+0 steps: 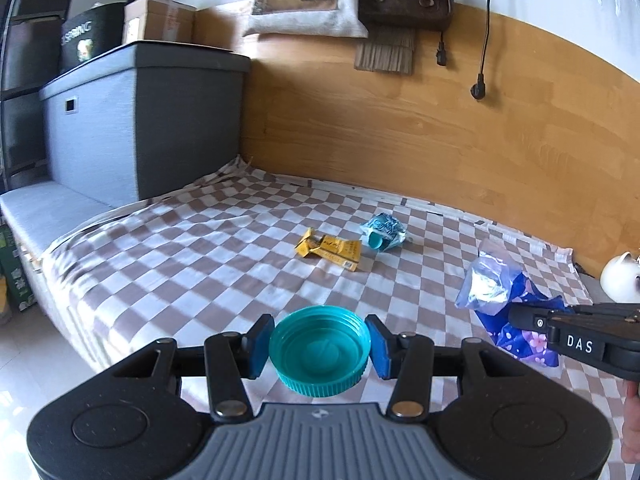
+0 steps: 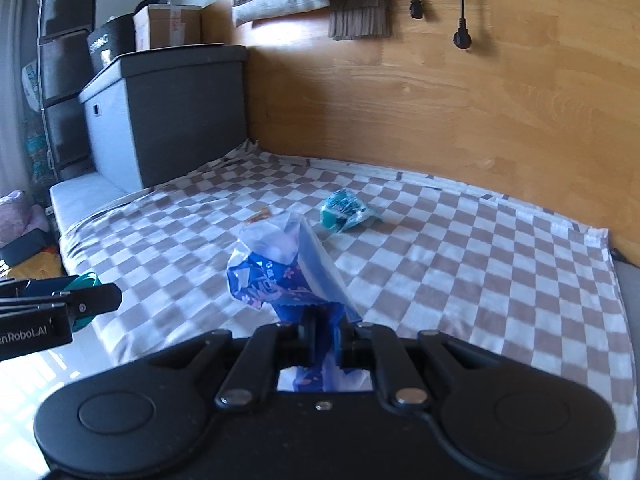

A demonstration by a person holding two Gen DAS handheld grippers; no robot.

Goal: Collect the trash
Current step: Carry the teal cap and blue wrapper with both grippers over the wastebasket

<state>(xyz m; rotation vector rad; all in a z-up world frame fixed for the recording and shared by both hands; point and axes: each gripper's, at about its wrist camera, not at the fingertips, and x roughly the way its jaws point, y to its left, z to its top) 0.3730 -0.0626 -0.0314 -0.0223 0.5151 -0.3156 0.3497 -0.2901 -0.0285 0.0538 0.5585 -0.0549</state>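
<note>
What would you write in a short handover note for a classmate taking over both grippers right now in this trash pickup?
Left gripper: shut on the teal lid, held clear of the bed.
Right gripper: shut on the blue wrapper, also lifted.
Still on the checked sheet: the yellow packet and the crumpled teal wrapper, lying side by side near the wooden wall.
Done: two pieces picked up.
Left: drop both off (no bin in view), then fetch the other two.

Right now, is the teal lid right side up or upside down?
Upside down: the teal lid, pinched in the left gripper, shows its hollow inside facing up.
</note>
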